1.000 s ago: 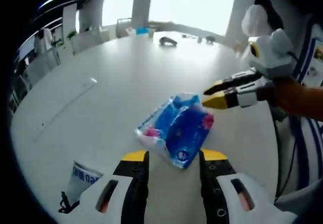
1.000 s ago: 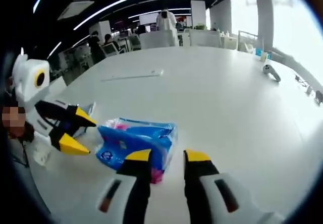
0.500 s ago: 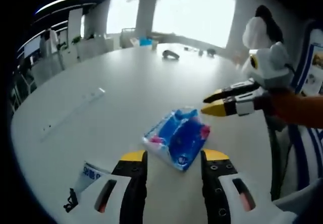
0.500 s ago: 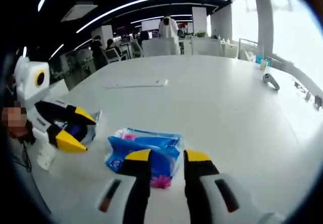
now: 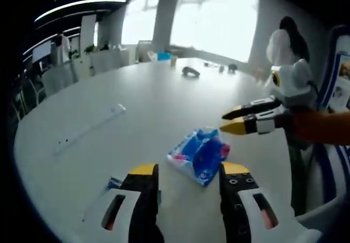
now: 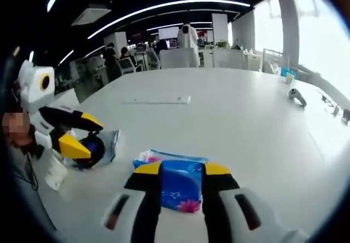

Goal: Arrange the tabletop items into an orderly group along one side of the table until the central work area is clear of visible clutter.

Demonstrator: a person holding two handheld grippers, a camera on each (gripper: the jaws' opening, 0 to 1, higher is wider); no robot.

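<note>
Your right gripper (image 6: 183,171) has its jaws parted, straddling the blue tissue pack (image 6: 178,181) lying flat on the white table (image 6: 240,117). Left gripper (image 5: 188,171) is parted too, holding nothing, pack just ahead. Center the pack before closing. Its long axis runs roughly across your right jaws.

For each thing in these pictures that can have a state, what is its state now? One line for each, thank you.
Blue tissue pack: lying flat on the table, sealed, not gripped.
Left gripper: jaws open, empty.
Right gripper: jaws open, pack between their tips.
Long white strip: lying flat.
Blue-printed packet: beside the left gripper, lying on the table.
</note>
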